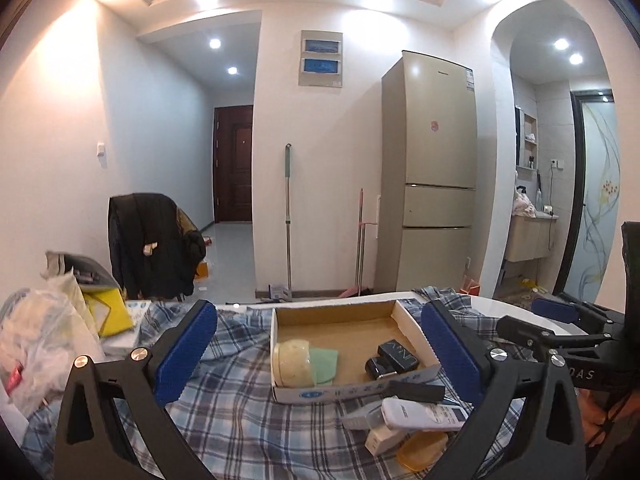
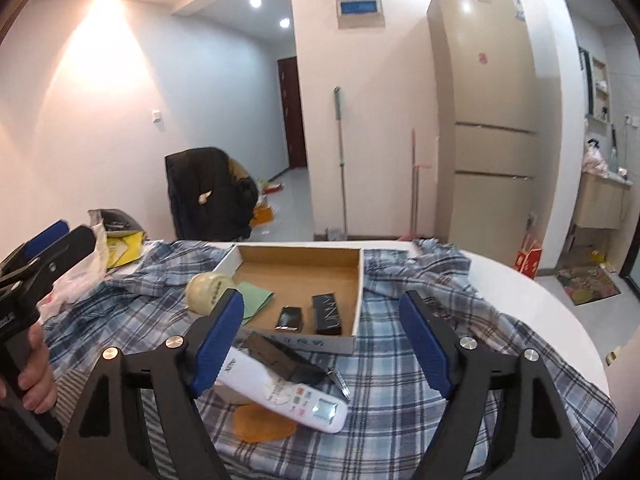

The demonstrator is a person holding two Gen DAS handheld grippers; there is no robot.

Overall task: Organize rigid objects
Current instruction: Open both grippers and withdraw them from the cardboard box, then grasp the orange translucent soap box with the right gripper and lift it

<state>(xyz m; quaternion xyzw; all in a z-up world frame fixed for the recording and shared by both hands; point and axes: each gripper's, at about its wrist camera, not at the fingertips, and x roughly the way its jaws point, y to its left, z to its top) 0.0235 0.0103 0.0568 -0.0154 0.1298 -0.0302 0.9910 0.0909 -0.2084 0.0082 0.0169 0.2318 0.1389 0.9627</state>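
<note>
I am looking along two hand-held tongs over a table draped in a blue plaid cloth (image 2: 400,380). My left gripper (image 1: 324,352) hangs with its blue pads spread wide and nothing between them. My right gripper (image 2: 324,340) is likewise spread and empty, raised above a small pile near me.

A shallow cardboard tray (image 2: 358,280) sits in the middle of the table, a little farther off than the pile. Inside it, at the left, a pale round jar (image 2: 208,290) lies on its side next to a green card (image 2: 256,300). Toward the right are two black boxes, a small glossy one (image 2: 290,317) and a longer one (image 2: 328,314), side by side.

Just outside the tray's near wall lies the loose pile: a white remote control (image 2: 280,392) with a long black box (image 2: 280,358) leaning across its far end, a flat orange piece (image 2: 260,426) tucked under it, and a small white box (image 1: 384,438) beside them. These look to me like what remains to be put away.

My worry is the stacking. Because the remote, black box and orange piece overlap, closing on one may drag or tip the others, and the loose cloth could bunch under the pads. The tray's near wall is close, so a low approach might nudge it. The two tongs are also near each other on the right side and could collide
</note>
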